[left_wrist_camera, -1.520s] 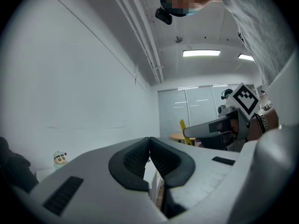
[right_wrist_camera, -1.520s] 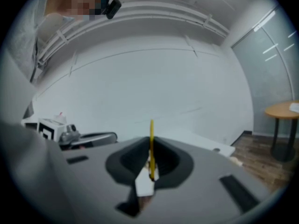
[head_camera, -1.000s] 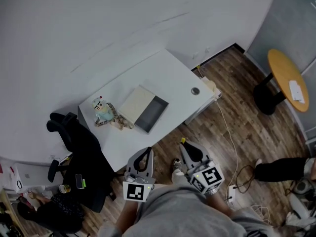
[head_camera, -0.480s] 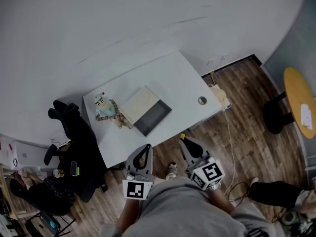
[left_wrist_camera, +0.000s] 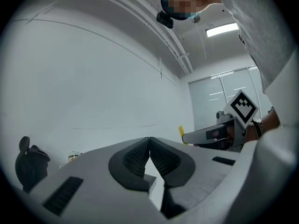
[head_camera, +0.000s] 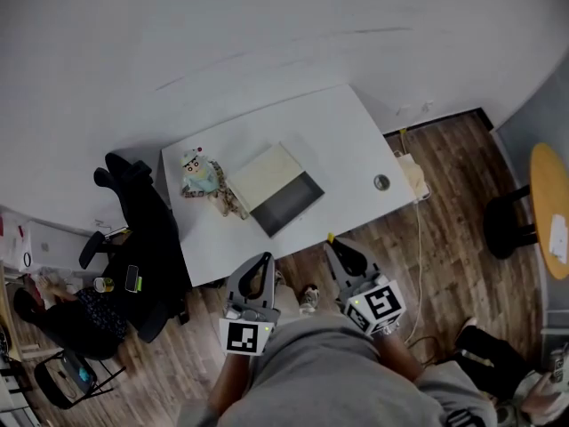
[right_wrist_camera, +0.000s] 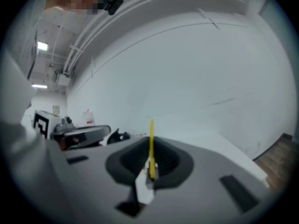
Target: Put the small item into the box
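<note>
A plain white wall (head_camera: 267,25) is seen across the upper half of the head view, and a brown wooden plank floor (head_camera: 444,238) below it. A white rectangular table (head_camera: 347,140) is set against the wall, with a black office chair (head_camera: 147,229) pushed up at its left end. A round yellow-topped table (head_camera: 553,212) is cut off by the right edge; a white sheet is seen on it, but its print is too small to be read.

An open box with a cream lid and a dark inside (head_camera: 289,203) is placed near the middle of the white table. Just to its left a small toy figure with a teal body (head_camera: 197,172) is stood, and a patterned brown-and-white object (head_camera: 229,201), too small to be made out, lies between the two.

Both tools are held low over the floor, well apart from the box. The left gripper (left_wrist_camera: 149,140) is clenched, pad against pad, with nothing caught between. The right gripper (right_wrist_camera: 150,162) is clamped on a thin yellow strip (right_wrist_camera: 151,132), which is seen edge-on and stands up past the tips.

A black-and-white square marker is carried on the left cube (head_camera: 245,338) and on the right cube (head_camera: 380,304).
</note>
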`<state>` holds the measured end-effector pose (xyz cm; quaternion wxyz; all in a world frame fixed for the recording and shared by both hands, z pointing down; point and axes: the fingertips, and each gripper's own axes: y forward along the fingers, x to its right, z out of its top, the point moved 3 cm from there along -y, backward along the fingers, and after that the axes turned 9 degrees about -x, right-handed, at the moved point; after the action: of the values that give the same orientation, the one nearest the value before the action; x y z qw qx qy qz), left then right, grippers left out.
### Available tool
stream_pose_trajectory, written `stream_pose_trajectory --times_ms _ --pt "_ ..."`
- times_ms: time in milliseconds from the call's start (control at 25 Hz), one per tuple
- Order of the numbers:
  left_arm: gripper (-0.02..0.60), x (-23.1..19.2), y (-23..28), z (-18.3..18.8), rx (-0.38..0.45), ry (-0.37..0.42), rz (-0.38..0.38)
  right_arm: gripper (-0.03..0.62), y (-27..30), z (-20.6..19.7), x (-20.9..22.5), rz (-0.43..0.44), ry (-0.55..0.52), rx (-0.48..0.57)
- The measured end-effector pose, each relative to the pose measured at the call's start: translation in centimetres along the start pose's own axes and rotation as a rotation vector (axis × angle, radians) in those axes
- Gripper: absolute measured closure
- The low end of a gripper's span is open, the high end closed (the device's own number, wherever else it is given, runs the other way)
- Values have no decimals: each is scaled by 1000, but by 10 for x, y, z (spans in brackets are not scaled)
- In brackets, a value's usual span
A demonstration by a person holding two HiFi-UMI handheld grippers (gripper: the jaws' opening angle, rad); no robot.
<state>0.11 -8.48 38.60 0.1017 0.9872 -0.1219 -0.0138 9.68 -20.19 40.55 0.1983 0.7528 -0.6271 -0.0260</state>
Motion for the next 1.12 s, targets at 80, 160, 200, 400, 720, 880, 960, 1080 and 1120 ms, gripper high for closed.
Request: stream_pose_trajectory --times_ms 80,160,200,400,720,880,960,1080,1120 --pt "549 -6 2 -2 -6 -10 8 545 8 0 1 6 -5 -11" --pt "549 -13 5 -5 -12 -24 12 545 18 0 3 6 -6 -23" --pt "549 -17 8 -6 -15 -29 13 545 23 0 3 7 -8 -31" --pt "549 -32 27 -3 -27 -39 1 545 48 6 5 22 -33 -72" --pt "549 -56 61 -9 -59 -76 -21 545 91 6 20 31 -37 -151" --pt "549 -71 73 -15 -76 -88 -27 545 110 2 25 32 -26 -193" --pt "549 -78 78 -17 -82 -93 -31 545 119 -2 27 31 -22 -213" --pt "549 -87 86 -18 -80 -94 -41 545 134 -6 32 24 -25 -238" --pt "549 -90 89 -18 -81 -92 -47 545 139 -8 33 20 -28 -247"
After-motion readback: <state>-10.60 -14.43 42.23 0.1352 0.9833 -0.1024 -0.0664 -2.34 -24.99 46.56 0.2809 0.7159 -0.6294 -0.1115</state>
